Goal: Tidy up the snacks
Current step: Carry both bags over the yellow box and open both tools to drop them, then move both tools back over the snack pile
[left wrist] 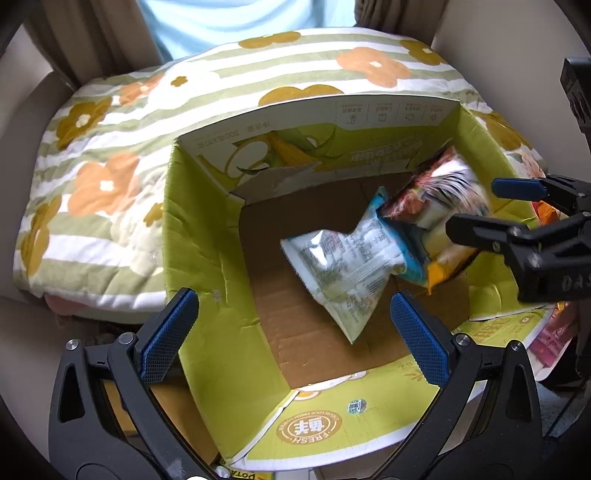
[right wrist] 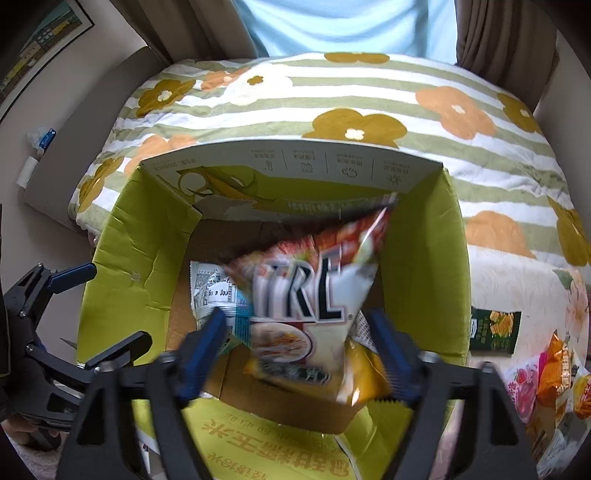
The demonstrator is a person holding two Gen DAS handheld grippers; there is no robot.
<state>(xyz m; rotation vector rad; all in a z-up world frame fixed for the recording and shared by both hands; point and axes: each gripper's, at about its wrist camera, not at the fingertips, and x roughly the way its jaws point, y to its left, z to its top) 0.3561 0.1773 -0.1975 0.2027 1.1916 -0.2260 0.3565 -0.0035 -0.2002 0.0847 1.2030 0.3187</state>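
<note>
An open green cardboard box [left wrist: 199,221] [right wrist: 133,258] stands on a flowered quilt. On its brown floor lies a white and blue snack packet [left wrist: 340,266] [right wrist: 210,291]. A red, white and orange chip bag [left wrist: 439,195] [right wrist: 306,291] is blurred, tilted against the box's right wall and partly over that packet. My left gripper [left wrist: 293,299] [right wrist: 120,302] hangs open over the box's near side with nothing pressed between its pads. My right gripper [left wrist: 472,206] [right wrist: 295,314] stands open at the right side; the chip bag sits between its fingers, and the pads are off it.
A striped quilt with orange and mustard flowers [left wrist: 110,184] covers the surface around the box. Loose snack packets [right wrist: 554,373] and a dark green packet [right wrist: 495,332] lie to the right of the box. A person in a light blue top [left wrist: 240,22] is at the far side.
</note>
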